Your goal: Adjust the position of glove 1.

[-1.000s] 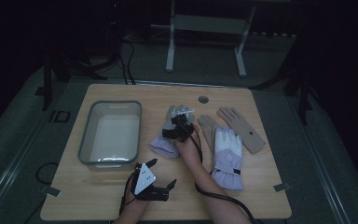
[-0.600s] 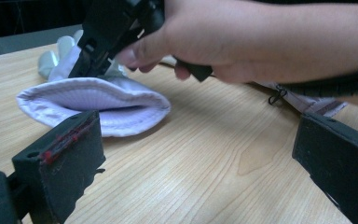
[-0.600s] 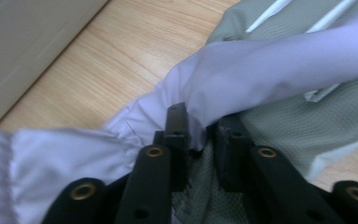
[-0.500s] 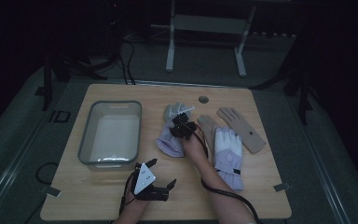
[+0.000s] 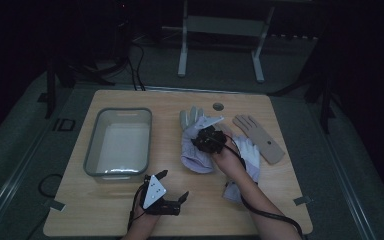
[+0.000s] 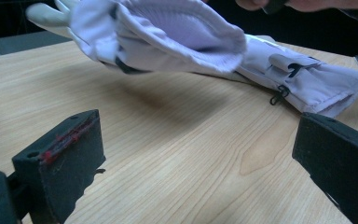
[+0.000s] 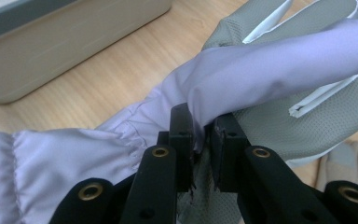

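Just right of the grey bin, the right gripper is pinching a fold of the limp, light lavender glove, likely best held there, while the left gripper is waiting wide open.

Pale lilac on the glove pinched in the right gripper, with a grey perforated mesh palm edged in white strips. Black fingers on that gripper, brass-coloured rivets along its arms. The second glove is the same pale lilac, with a small black clip. The flat glove is tan. Left gripper fingers are black, streaked with red. The surface is light wood grain, and the bin is translucent grey.
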A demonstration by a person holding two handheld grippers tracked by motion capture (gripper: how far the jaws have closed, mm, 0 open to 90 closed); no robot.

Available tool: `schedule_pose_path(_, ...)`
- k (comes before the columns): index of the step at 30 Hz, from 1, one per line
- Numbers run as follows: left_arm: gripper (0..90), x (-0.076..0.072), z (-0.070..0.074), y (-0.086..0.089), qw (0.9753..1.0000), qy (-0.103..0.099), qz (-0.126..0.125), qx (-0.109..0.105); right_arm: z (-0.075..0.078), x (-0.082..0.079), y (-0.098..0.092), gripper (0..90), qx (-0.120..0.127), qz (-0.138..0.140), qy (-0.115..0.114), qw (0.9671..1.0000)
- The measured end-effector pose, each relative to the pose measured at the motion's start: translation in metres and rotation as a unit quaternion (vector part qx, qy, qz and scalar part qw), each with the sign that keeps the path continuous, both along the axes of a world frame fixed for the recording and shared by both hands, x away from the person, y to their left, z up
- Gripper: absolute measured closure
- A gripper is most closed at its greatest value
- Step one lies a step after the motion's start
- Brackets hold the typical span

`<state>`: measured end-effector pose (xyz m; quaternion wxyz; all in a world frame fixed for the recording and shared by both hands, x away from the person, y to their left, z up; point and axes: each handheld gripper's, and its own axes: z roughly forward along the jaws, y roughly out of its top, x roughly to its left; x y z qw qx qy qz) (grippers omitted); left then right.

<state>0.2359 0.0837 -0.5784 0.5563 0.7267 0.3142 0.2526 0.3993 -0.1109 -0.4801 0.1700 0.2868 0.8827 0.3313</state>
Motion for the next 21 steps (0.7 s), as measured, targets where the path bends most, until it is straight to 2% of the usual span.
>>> schedule_pose_path(2, 2.1, -0.001, 0.000, -0.001, 1.0000, -0.002, 0.001, 0.001, -0.006, -0.003, 0.000, 80.4, -0.012, 0.002, -0.003, 0.9999)
schedule_pose_path(7, 2.1, 0.000, 0.000, 0.000, 1.0000, -0.001, 0.001, 0.001, -0.033, 0.003, 0.002, 80.2, -0.036, 0.003, 0.019, 0.9992)
schedule_pose_path(10, 2.1, 0.000, 0.000, 0.000, 1.0000, 0.003, 0.001, -0.003, -0.048, 0.008, 0.004, 79.2, -0.039, -0.002, 0.039, 0.9985)
schedule_pose_path(12, 2.1, 0.000, 0.000, 0.000, 1.0000, 0.004, 0.000, -0.003, -0.052, 0.010, 0.004, 77.1, -0.030, -0.007, 0.044, 0.9986)
schedule_pose_path(19, 2.1, 0.000, 0.000, 0.000, 1.0000, 0.004, -0.001, -0.002, -0.059, 0.009, 0.003, 51.2, -0.021, -0.019, 0.060, 0.9978)
schedule_pose_path(21, 2.1, 0.001, 0.000, 0.000, 1.0000, 0.005, -0.001, -0.001, -0.060, 0.010, 0.004, 45.9, -0.012, -0.020, 0.070, 0.9972)
